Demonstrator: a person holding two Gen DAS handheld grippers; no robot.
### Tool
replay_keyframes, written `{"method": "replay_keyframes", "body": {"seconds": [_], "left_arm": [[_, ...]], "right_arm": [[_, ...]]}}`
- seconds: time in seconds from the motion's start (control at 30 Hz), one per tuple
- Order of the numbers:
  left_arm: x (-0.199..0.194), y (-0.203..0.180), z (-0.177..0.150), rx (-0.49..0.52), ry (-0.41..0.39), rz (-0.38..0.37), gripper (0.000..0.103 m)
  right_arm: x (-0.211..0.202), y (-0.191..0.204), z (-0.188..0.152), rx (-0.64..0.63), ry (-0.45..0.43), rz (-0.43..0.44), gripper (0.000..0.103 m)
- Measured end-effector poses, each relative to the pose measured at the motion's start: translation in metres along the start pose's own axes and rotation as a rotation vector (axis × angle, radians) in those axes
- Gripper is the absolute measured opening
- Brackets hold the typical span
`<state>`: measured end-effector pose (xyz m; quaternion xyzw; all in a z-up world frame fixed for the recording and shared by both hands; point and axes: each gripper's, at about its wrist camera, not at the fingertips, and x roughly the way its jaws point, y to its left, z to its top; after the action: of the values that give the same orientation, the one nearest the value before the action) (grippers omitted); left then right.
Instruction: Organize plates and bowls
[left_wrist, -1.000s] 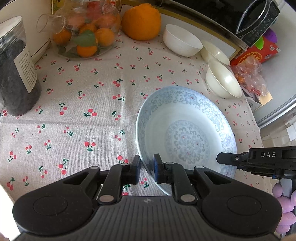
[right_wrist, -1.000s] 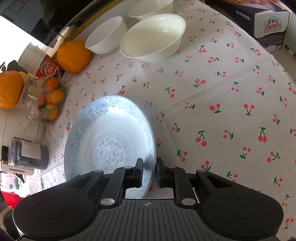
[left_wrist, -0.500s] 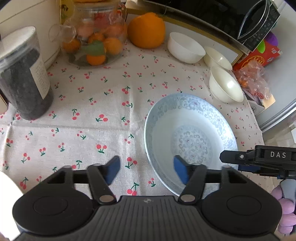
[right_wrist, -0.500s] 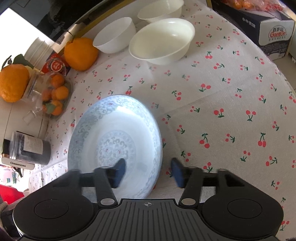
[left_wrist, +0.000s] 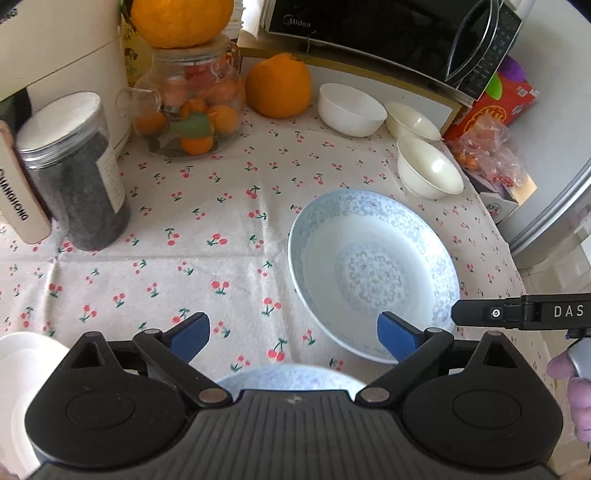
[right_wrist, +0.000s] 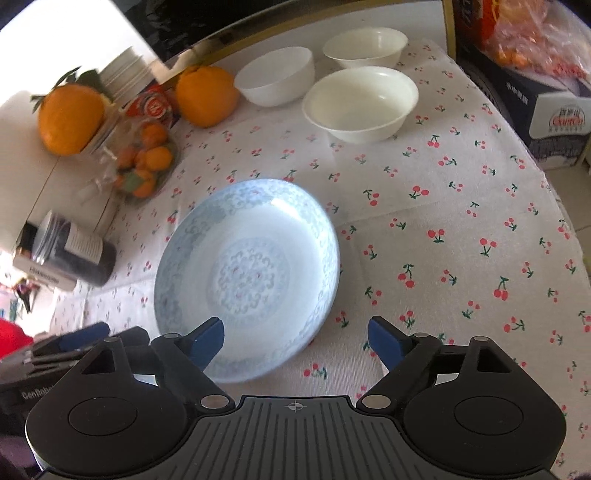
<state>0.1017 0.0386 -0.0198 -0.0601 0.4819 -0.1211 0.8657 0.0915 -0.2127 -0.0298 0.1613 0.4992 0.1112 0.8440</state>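
A blue-patterned plate (left_wrist: 373, 273) lies flat on the cherry-print tablecloth (left_wrist: 207, 236); it also shows in the right wrist view (right_wrist: 247, 277). My left gripper (left_wrist: 295, 336) is open and empty, just near and left of the plate. My right gripper (right_wrist: 295, 339) is open and empty, over the plate's near right rim. Three white bowls (left_wrist: 351, 109) (left_wrist: 412, 120) (left_wrist: 428, 171) stand at the back; they also show in the right wrist view (right_wrist: 275, 75) (right_wrist: 364, 44) (right_wrist: 360, 103). A second patterned dish rim (left_wrist: 288, 376) peeks out under the left gripper.
A dark jar (left_wrist: 74, 173), a glass jar of small oranges (left_wrist: 192, 110), a large orange (left_wrist: 277, 85) and a microwave (left_wrist: 388, 29) line the back. A white dish (left_wrist: 22, 362) sits at the near left. A box (right_wrist: 546, 110) stands right.
Both grippers have opened and let go of the plate's rim. They have pulled back and up. The plate now rests flat on the cloth.
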Motion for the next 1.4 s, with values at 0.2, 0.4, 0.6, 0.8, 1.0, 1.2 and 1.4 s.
{"method": "replay_keyframes", "body": {"seconds": [0.2,0.4,0.6,0.8,1.0,1.2,1.4], "left_arm": [[-0.019,0.007,-0.012,0.014,-0.002,-0.015,0.100],[-0.034,0.017,-0.026,0.031,0.007,-0.011,0.100],[-0.044,0.029,-0.041,0.025,0.049,-0.019,0.100],[-0.054,0.043,-0.056,-0.004,0.095,-0.050,0.100],[-0.060,0.048,-0.066,0.008,0.149,-0.063,0.096],[-0.064,0.057,-0.074,-0.011,0.222,-0.135,0.085],[-0.063,0.060,-0.084,-0.009,0.273,-0.158,0.073]], "right_arm": [[-0.019,0.004,-0.010,-0.060,-0.026,0.019,0.088],[-0.029,0.008,-0.025,-0.115,-0.044,0.009,0.088],[-0.027,0.012,-0.037,-0.122,-0.019,0.048,0.088],[-0.021,0.029,-0.046,-0.130,0.012,0.084,0.088],[-0.013,0.048,-0.055,-0.160,0.050,0.110,0.088],[-0.001,0.063,-0.064,-0.180,0.097,0.131,0.088],[0.004,0.073,-0.070,-0.218,0.111,0.144,0.088]]}}
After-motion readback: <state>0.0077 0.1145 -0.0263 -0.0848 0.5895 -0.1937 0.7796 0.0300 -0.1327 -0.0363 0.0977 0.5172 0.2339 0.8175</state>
